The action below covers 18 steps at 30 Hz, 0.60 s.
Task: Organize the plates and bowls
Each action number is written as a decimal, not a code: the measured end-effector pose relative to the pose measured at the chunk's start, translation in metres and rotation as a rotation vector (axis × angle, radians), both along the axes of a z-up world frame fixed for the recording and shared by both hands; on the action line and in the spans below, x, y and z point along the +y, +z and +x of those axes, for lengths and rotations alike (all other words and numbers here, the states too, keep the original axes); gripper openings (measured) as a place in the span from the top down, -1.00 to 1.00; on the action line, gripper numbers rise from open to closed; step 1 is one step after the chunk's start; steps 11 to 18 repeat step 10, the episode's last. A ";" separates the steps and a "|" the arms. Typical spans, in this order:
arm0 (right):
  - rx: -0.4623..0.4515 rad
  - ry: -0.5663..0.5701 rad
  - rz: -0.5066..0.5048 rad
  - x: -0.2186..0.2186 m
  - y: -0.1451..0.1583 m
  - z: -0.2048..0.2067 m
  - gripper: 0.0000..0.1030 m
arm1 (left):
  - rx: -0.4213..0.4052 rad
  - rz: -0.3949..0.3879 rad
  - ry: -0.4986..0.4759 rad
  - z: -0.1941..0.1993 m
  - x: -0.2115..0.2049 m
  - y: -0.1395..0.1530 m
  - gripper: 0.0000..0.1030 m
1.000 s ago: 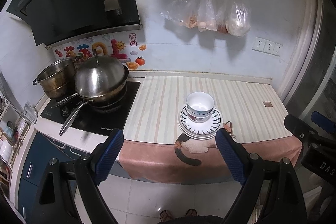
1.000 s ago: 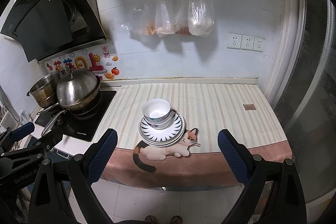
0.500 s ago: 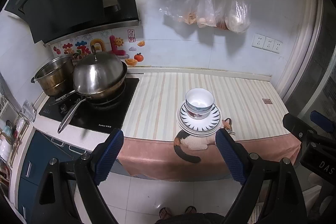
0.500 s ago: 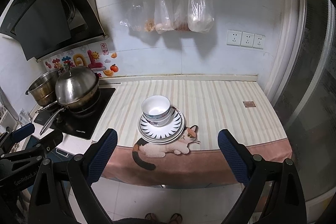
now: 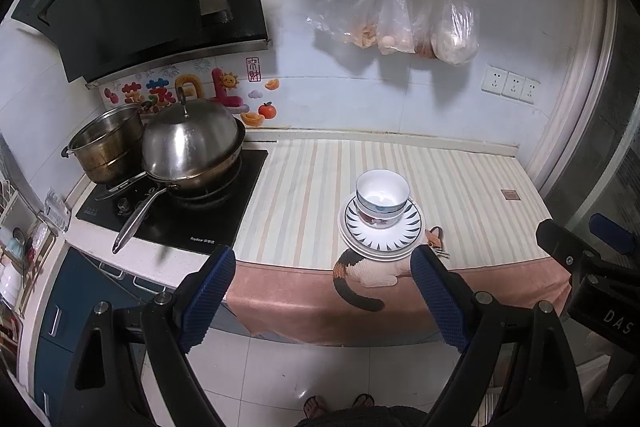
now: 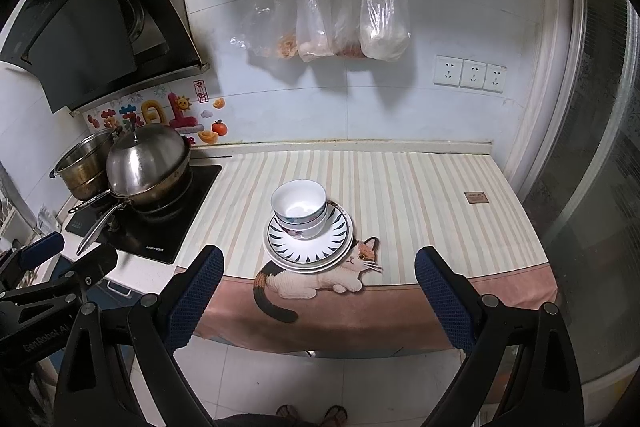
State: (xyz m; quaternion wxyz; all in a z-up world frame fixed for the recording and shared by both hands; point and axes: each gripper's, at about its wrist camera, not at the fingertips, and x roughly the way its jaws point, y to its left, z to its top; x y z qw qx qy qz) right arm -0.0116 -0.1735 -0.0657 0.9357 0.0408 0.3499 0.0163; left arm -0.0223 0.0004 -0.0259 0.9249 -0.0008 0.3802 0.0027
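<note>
Bowls (image 5: 382, 197) sit stacked on plates (image 5: 380, 233) as before; left gripper (image 5: 320, 267) and right gripper (image 6: 318, 267) hang released, unmoved, short of the counter (image 6: 420, 187).

A lidded wok (image 5: 192, 151) and steel pot (image 5: 106, 149) sit on the cooktop (image 5: 224, 211).

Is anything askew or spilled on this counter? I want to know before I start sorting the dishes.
Nothing is spilled or broken. The only oddity: the bowls sit off-centre on the stack of plates, toward its back left edge, and the plates are not squarely aligned with one another. The stack rests near the counter's front edge, partly over the cat picture.
</note>
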 end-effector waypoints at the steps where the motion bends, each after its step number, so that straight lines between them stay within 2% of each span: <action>1: 0.000 -0.001 0.002 0.000 0.001 0.000 -0.91 | 0.001 0.000 0.000 0.000 0.000 0.000 -0.74; 18: 0.002 0.003 0.003 0.000 0.000 0.000 -0.91 | 0.001 -0.001 0.003 -0.001 0.001 0.001 -0.74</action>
